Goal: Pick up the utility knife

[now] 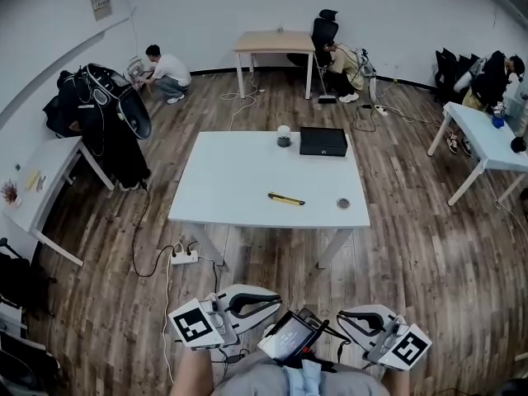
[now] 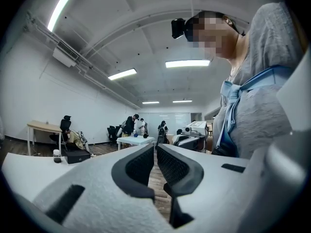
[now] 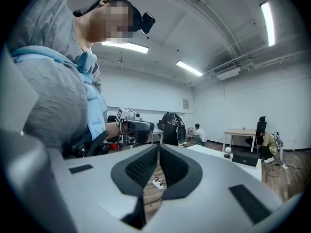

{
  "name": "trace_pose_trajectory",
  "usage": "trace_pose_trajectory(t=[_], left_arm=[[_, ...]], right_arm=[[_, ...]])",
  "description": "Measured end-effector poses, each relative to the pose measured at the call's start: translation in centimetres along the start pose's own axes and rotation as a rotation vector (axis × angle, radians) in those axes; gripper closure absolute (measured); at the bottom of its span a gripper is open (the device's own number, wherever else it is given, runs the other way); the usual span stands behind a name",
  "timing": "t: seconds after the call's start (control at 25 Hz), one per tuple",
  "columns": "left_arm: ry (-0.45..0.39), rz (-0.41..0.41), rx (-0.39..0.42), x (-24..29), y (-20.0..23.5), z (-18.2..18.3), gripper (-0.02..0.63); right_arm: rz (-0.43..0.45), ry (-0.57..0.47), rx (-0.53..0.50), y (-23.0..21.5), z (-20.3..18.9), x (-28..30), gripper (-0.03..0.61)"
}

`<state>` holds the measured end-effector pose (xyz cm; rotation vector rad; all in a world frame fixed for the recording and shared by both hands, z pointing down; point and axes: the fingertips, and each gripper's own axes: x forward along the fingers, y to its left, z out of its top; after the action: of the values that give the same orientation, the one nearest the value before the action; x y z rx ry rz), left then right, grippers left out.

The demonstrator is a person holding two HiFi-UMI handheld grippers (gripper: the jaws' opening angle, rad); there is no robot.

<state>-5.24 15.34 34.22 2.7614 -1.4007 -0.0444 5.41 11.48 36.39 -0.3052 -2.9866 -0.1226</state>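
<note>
Nearest, at the lower edge of the head view: left claw and right claw, both closed, pads together, nothing between; forearms cut off by the frame. Well ahead, across wooden floor: white desk. On its near half, toward the right: yellow utility knife, lying flat, well apart from both claws. Near it, 1 round disc, too small to identify. At the far edge: closed black case, contents hidden, beside 1 small jar.

Bare bench surrounds the utility knife; a black box and jar stand well behind it.
</note>
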Motion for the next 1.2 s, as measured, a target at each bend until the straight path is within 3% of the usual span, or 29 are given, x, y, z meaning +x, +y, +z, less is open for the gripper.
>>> trace_pose_trajectory(t=[0.52,0.88,1.2], left_arm=[[0.010,-0.064,0.047,-2.3,9.7,0.6,0.594],[0.022,-0.094,-0.016,-1.9,11.4,-0.7,0.594],[0.012,-0.079,-0.014,-0.9,13.3,-0.4,0.594]], right_arm=[[0.016,0.017,-0.025,-4.5,1.7,9.2,0.548],[-0.001,0.052,0.003,-5.1,1.2,10.9,0.548],[0.038,0.090,0.009,-7.2,0.4,12.1,0.548]])
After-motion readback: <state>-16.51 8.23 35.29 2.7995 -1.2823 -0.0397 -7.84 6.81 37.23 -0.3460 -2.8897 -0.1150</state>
